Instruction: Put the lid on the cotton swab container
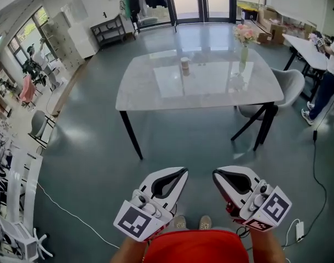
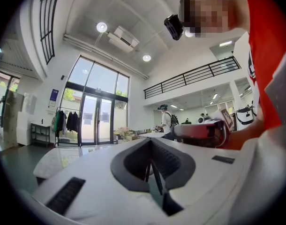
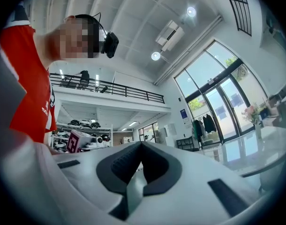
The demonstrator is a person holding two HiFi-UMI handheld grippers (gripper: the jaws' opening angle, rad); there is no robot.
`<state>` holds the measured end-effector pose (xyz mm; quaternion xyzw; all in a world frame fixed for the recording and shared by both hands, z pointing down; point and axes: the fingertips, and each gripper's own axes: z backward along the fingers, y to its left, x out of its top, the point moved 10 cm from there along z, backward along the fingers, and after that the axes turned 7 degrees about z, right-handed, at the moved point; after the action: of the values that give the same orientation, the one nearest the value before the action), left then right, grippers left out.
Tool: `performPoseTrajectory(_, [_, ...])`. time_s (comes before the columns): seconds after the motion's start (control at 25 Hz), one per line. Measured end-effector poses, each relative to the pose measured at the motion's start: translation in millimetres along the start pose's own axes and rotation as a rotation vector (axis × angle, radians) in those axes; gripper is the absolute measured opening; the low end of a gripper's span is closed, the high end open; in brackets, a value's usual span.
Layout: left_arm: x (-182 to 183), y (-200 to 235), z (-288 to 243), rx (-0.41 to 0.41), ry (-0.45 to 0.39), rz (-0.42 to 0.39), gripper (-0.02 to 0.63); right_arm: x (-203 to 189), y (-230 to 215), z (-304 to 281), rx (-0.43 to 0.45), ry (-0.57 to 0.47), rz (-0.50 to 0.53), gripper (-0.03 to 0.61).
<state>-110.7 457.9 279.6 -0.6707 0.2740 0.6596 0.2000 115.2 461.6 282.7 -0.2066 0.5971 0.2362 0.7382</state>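
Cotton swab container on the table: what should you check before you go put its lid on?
1. Is the cotton swab container upright on the table? ok.
2. Is the lid spotted? cannot tell, too small from here.
3. Is the left hand-held gripper empty, jaws together? ok.
4. Is the right hand-held gripper empty, jaws together? ok.
5. Is the table within reach? not ok, both grippers are well short of it.
6. Is the flower vase apart from the container? ok.
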Motion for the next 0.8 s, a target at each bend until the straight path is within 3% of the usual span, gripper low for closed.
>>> performPoseTrajectory(0.28, [10.5, 0.9, -14.9, 0.075, -0.019, -0.021, 0.017, 9.0, -29.8, 16.8, 0.037, 0.004, 0.015, 0.009])
performPoseTrajectory(0.52, [22.8, 4.5, -32.9, 0.120, -0.088, -0.067, 0.017, 12.9, -58.6, 21.2, 0.067, -0.001, 0.001, 0.009])
performPoseTrajectory(0.8, [28.1, 32.1, -49.9, 0.141, -0.114, -0.069, 0.017, 6.6, -87.8, 2.5, 0.071, -0.011, -0.031, 0.011])
